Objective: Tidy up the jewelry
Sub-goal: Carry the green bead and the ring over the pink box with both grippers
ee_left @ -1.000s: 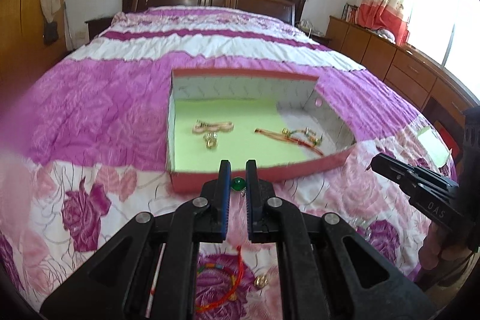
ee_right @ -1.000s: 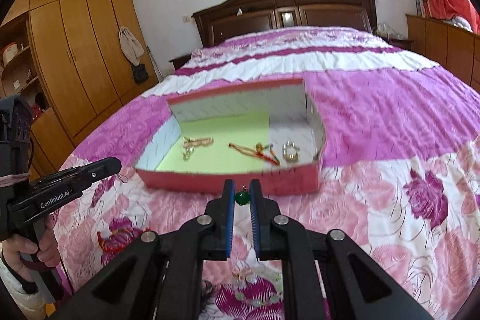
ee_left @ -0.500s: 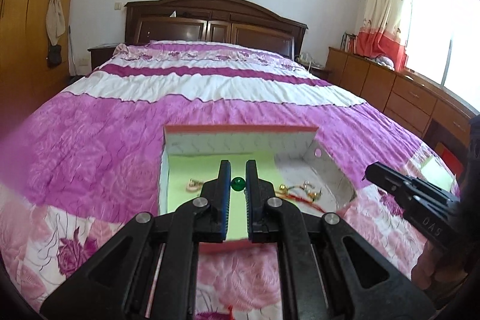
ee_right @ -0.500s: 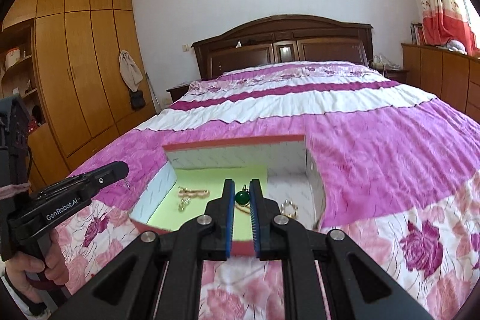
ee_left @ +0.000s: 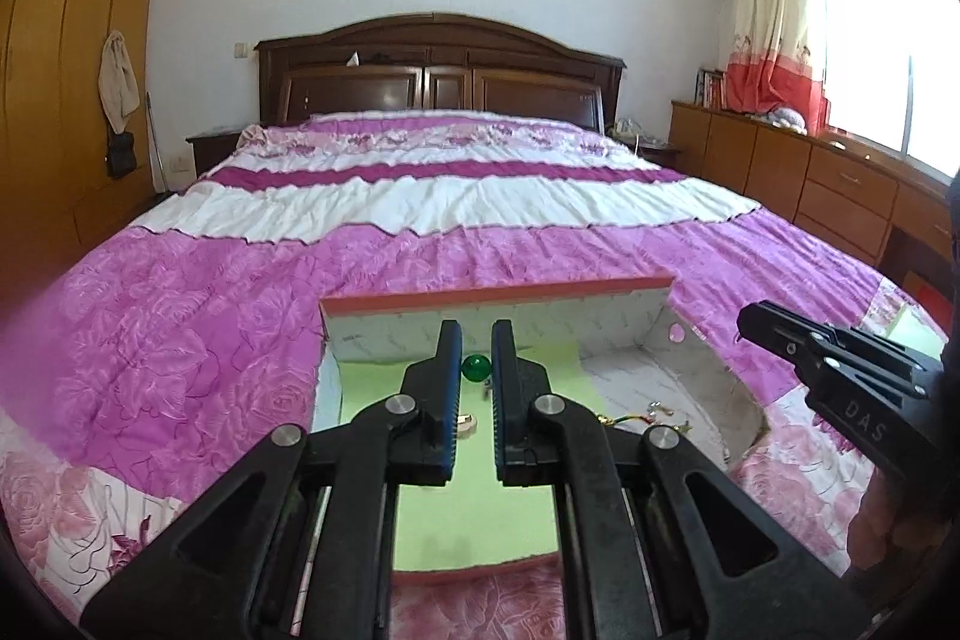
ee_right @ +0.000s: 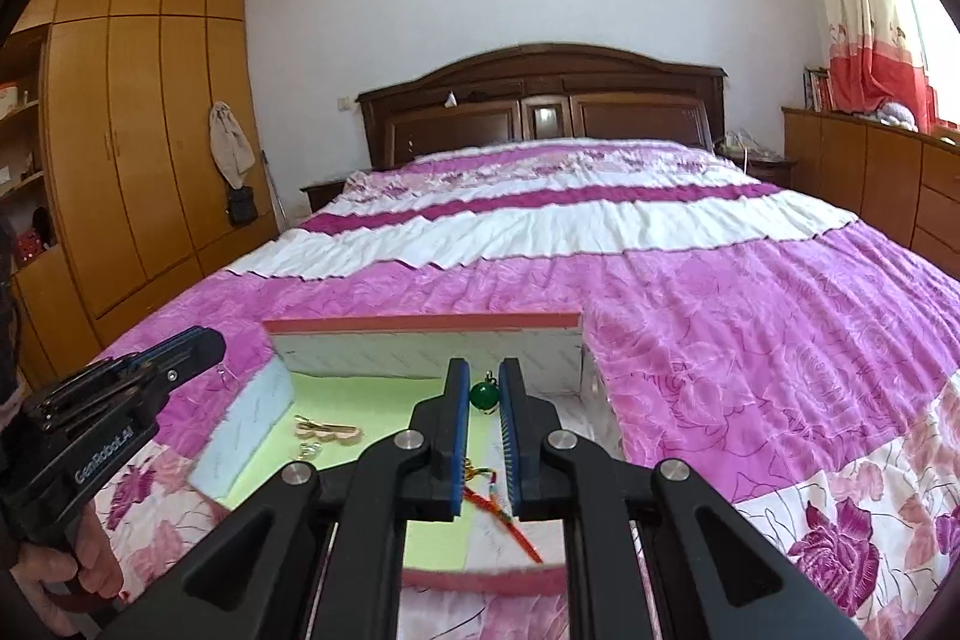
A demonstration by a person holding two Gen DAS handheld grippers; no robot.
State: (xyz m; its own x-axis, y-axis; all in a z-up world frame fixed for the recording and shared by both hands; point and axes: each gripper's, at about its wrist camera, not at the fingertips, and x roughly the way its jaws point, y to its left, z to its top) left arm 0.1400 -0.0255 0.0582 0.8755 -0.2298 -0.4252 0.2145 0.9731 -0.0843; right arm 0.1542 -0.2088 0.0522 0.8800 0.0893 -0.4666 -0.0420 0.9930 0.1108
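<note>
An open red-rimmed box [ee_left: 498, 293] lies on the pink quilt, its floor green on the left and white on the right. My left gripper [ee_left: 476, 340] hovers over the green floor, shut on a small green bead [ee_left: 477, 368]. My right gripper [ee_right: 485, 370] hangs over the box's middle, shut on a green pendant [ee_right: 485, 395] with a metal loop. Below it a red cord bracelet [ee_right: 504, 520] lies on the box floor. A gold clip [ee_right: 327, 430] and a small ring [ee_right: 309, 451] rest on the green part. Each wrist view shows the other gripper beside the box [ee_right: 420, 323].
The box's front wall [ee_left: 474, 568] lies under the left gripper's arms. A person's hand [ee_right: 66, 574] holds the left gripper's handle. Wardrobes [ee_right: 138, 160] stand far left, drawers [ee_left: 840, 184] far right, the headboard [ee_left: 438, 76] at the back.
Both grippers have moved forward from the quilt in front of the box to above its inside, still shut on their green pieces. Both views have tilted up toward the far wall.
</note>
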